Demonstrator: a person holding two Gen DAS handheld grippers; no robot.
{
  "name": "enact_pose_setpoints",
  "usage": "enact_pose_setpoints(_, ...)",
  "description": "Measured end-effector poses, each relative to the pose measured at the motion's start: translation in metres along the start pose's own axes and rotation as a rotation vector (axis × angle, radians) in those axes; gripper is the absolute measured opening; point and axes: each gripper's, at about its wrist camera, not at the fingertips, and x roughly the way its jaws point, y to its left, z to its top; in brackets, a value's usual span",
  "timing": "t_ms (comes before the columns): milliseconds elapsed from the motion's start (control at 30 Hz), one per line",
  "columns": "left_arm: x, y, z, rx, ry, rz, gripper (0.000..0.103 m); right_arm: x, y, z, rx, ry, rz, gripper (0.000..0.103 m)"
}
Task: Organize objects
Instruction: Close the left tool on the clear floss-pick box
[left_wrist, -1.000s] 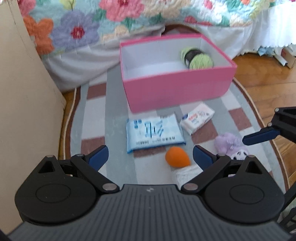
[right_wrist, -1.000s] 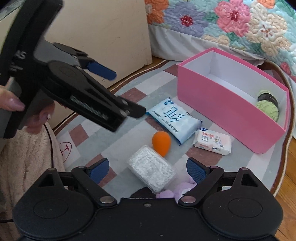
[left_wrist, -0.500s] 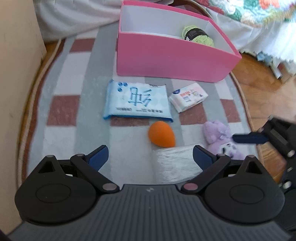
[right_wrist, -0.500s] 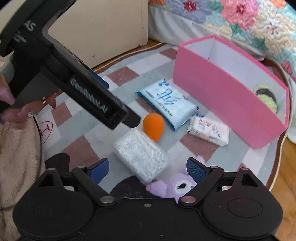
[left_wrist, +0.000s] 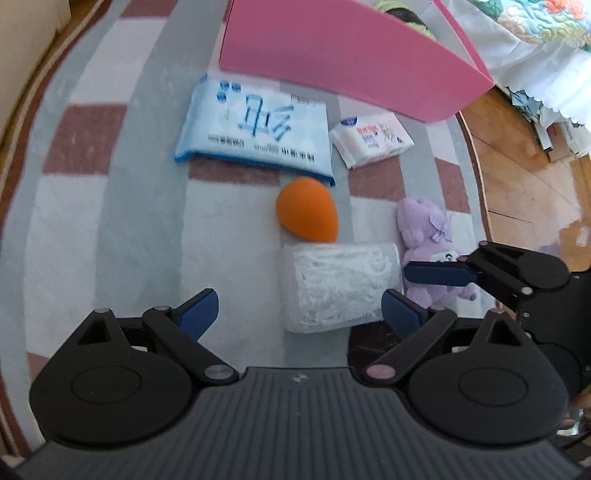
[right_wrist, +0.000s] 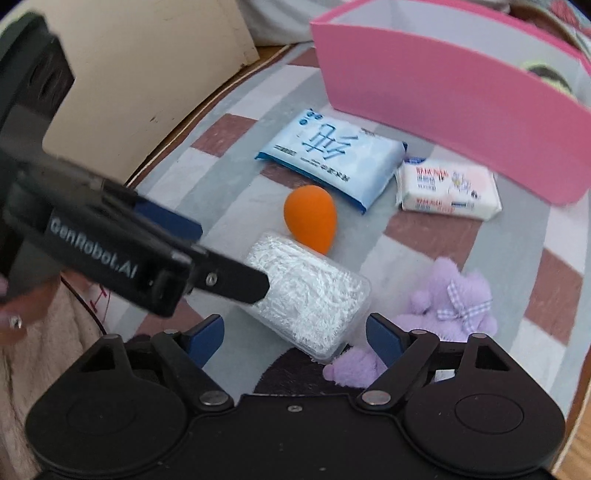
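On a checked rug lie a clear pack of white cotton swabs (left_wrist: 340, 286) (right_wrist: 308, 291), an orange egg-shaped sponge (left_wrist: 307, 215) (right_wrist: 310, 218), a blue tissue pack (left_wrist: 255, 127) (right_wrist: 332, 155), a small white wipes pack (left_wrist: 371, 139) (right_wrist: 448, 192) and a purple plush toy (left_wrist: 430, 236) (right_wrist: 454, 302). A pink box (left_wrist: 343, 62) (right_wrist: 454, 107) stands behind them with green yarn (right_wrist: 546, 74) inside. My left gripper (left_wrist: 299, 310) is open and empty, low over the swab pack. My right gripper (right_wrist: 295, 334) is open and empty, just short of the same pack.
A beige cabinet wall (right_wrist: 140, 74) stands at the left of the rug (left_wrist: 92, 221). Wooden floor (left_wrist: 524, 177) and a bed skirt (left_wrist: 535, 77) lie to the right. A hand on beige fabric (right_wrist: 22, 314) holds the left gripper.
Both grippers have dropped lower and moved forward toward the swab pack. The objects now look larger and the box sits higher in both views. Both stay open.
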Motion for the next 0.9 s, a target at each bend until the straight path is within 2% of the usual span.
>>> enact_pose_setpoints(67,0.001,0.002,-0.001,-0.013,-0.005,-0.021,0.086,0.005,-0.001,0.0,-0.013,0.012,-0.005,0.08)
enact_pose_setpoints(233,0.002,0.0,-0.001,-0.003,-0.026,-0.039,0.055,0.013,-0.004,0.003,-0.028,0.025,-0.016,0.07)
enact_pose_setpoints(333,0.007,0.002,-0.001,-0.021,-0.01,-0.069,0.046,0.017,-0.004,0.002,-0.042,0.025,-0.024,0.068)
enact_pose_setpoints(600,0.016,0.006,-0.002,-0.093,-0.015,-0.082,0.047,0.023,0.001,-0.001,-0.103,0.006,-0.077,0.068)
enact_pose_setpoints(900,0.017,0.007,-0.006,-0.092,-0.038,-0.088,0.048,0.024,0.01,-0.008,-0.17,-0.047,-0.145,0.069)
